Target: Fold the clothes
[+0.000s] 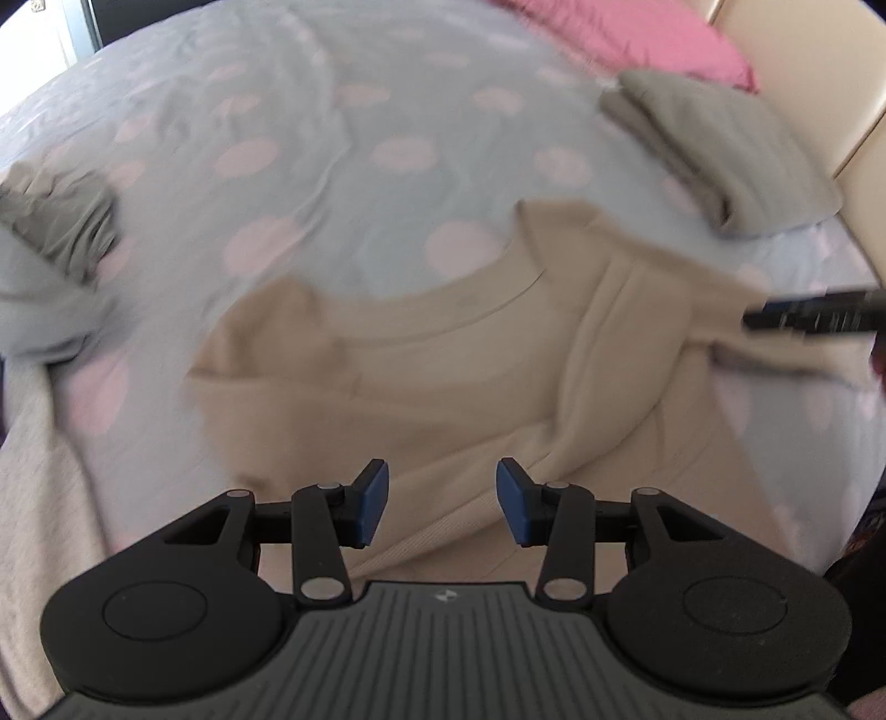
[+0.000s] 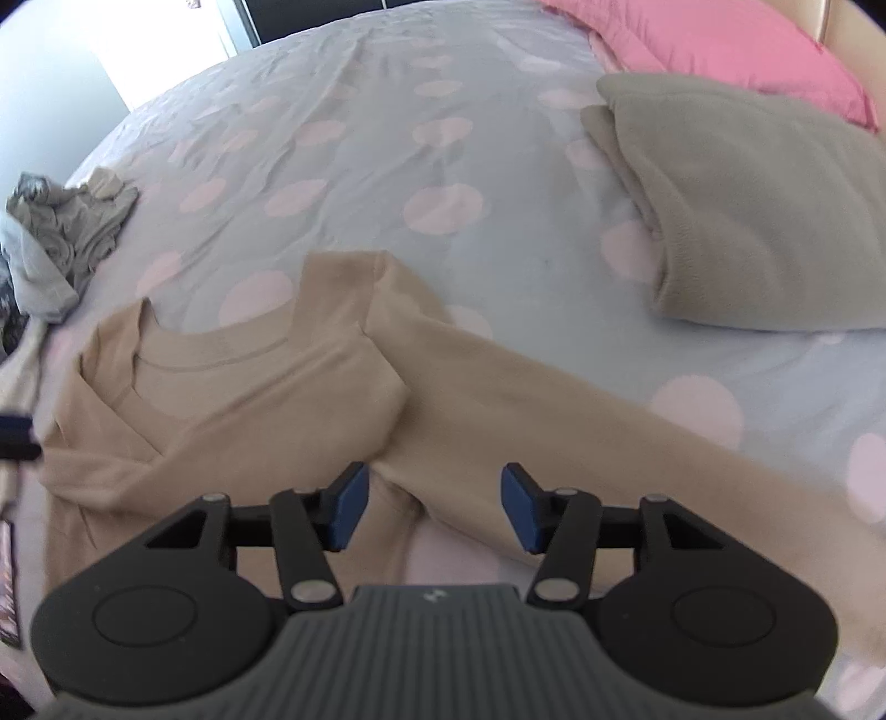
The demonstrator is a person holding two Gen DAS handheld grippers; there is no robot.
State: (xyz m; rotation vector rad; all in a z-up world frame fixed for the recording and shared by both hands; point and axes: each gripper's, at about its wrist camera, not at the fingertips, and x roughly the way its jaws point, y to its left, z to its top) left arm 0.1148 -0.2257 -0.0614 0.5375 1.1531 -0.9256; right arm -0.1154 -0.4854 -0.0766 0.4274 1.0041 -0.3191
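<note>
A beige long-sleeved top [image 1: 443,365] lies on the bed, neckline away from me, its left sleeve folded over the body. My left gripper [image 1: 442,501] hangs open just above the top's lower part, nothing between its blue pads. In the right wrist view the same top [image 2: 249,399] stretches its right sleeve [image 2: 609,443] out toward the right. My right gripper [image 2: 434,507] is open over the armpit where that sleeve meets the body. The right gripper's dark tip [image 1: 814,318] shows at the right edge of the left wrist view.
The bed sheet [image 2: 387,138] is pale blue with pink dots. A folded grey garment [image 2: 747,210] lies at the right near a pink pillow [image 2: 720,39]. A crumpled heap of grey clothes [image 2: 72,221] sits at the left edge. A cream headboard [image 1: 803,72] stands behind.
</note>
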